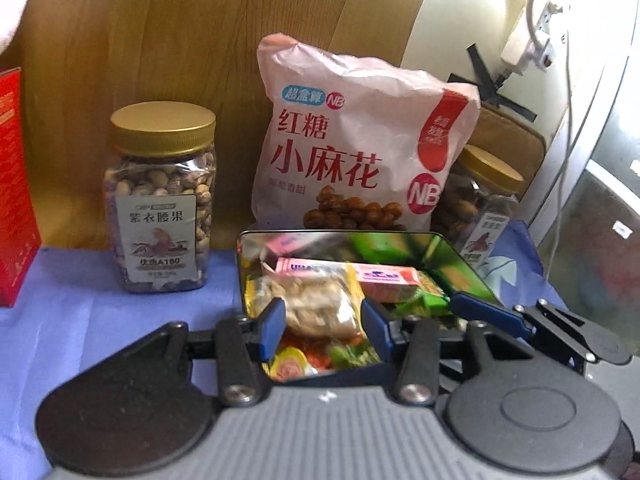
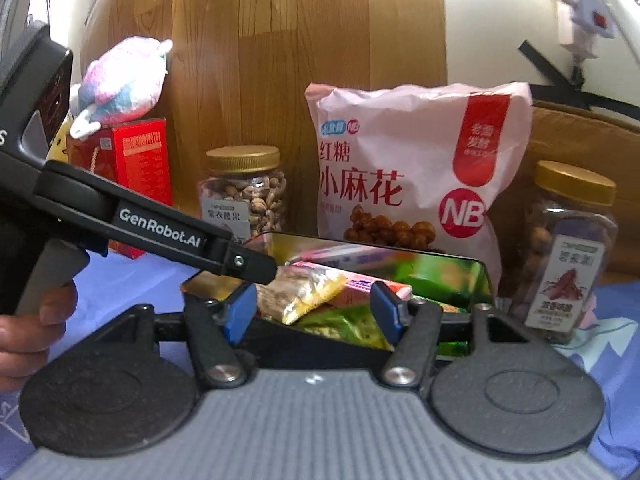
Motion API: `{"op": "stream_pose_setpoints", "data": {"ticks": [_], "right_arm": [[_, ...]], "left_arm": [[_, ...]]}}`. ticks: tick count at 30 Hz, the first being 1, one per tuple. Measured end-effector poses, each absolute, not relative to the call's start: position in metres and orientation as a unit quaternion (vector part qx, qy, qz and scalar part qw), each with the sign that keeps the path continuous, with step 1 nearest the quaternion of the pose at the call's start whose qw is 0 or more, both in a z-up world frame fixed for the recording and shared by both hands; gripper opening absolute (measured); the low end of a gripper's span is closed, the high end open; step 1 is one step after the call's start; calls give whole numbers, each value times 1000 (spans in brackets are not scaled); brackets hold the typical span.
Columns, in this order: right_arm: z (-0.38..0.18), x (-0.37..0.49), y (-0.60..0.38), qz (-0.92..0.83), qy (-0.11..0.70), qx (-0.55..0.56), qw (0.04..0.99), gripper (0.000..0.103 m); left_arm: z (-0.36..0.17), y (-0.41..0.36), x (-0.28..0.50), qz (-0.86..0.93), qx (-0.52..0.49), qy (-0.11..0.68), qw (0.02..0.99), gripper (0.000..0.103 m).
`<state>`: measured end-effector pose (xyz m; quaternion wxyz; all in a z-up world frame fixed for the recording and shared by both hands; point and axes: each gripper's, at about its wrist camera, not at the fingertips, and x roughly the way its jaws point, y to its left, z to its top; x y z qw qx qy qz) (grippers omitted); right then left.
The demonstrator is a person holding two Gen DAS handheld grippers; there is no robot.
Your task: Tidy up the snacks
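A shiny metal tin point(image 1: 460, 258) full of small snack packets sits on the blue cloth, also in the right wrist view point(image 2: 476, 280). My left gripper point(image 1: 322, 326) is over the tin, its blue pads on both sides of a clear packet of pale snacks point(image 1: 320, 304). The same packet with yellow edge shows in the right wrist view point(image 2: 298, 292). My right gripper point(image 2: 314, 312) is open at the tin's near edge. Pink packets point(image 1: 360, 272) and green packets point(image 1: 428, 298) lie in the tin.
A pink snack bag point(image 1: 360, 140) leans on the wooden board behind the tin. A gold-lidded nut jar point(image 1: 160, 200) stands left, another point(image 2: 568, 256) right. A red box point(image 2: 136, 160) with a plush toy point(image 2: 120, 80) on it stands far left.
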<state>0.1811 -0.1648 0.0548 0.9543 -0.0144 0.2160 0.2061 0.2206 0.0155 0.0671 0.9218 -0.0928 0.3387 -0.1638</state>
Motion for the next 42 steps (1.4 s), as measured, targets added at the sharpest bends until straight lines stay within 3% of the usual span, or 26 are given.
{"op": "stream_pose_setpoints", "data": {"ticks": [16,20,33,38,42], "right_arm": [[41,53,-208,109,254,135,951,65],[40,34,-214,99,266,166,944,65],[43,-5,-216,112,257,195,940,72],[38,-10,-214,118,264,202,936,75],[36,-11,-216,120,272,208,932,77]], "left_arm": [[68,-22,83,-121,-25,326,937,43],[61,-35,57,-110,-7,328,938,52],[46,-51,12,-85,20,343,935,62],[41,-49,6,-59,25,345,936,94],[37,-46,5,-44,22,351,935,102]]}}
